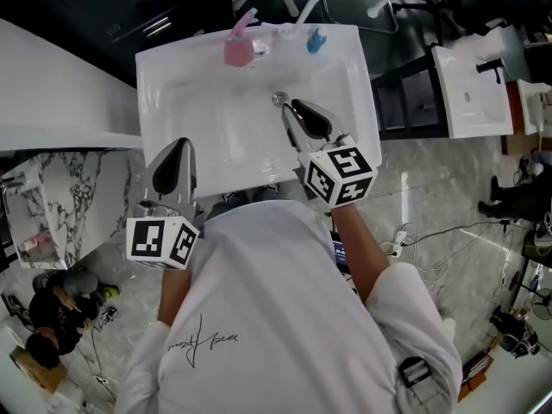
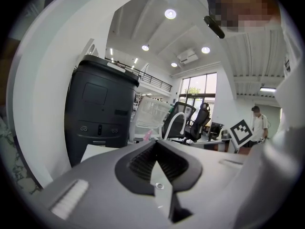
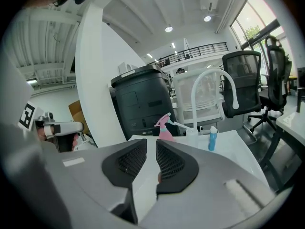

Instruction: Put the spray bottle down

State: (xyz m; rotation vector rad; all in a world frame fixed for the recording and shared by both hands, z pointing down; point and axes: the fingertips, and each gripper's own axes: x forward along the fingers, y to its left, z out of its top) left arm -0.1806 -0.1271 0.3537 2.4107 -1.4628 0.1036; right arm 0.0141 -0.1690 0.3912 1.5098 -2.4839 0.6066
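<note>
While upright, pink plastic spray bottle

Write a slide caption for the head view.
Spray bottle set down on the sink's back rim; right gripper empty over the basin, left gripper empty at the front edge.

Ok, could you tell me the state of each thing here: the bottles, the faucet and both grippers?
pink spray bottle, upright on the back rim of the sink, not held.
blue bottle, upright on the same rim.
faucet, no water running.
left gripper, shut, empty.
right gripper, jaws narrowly apart, empty.
</note>
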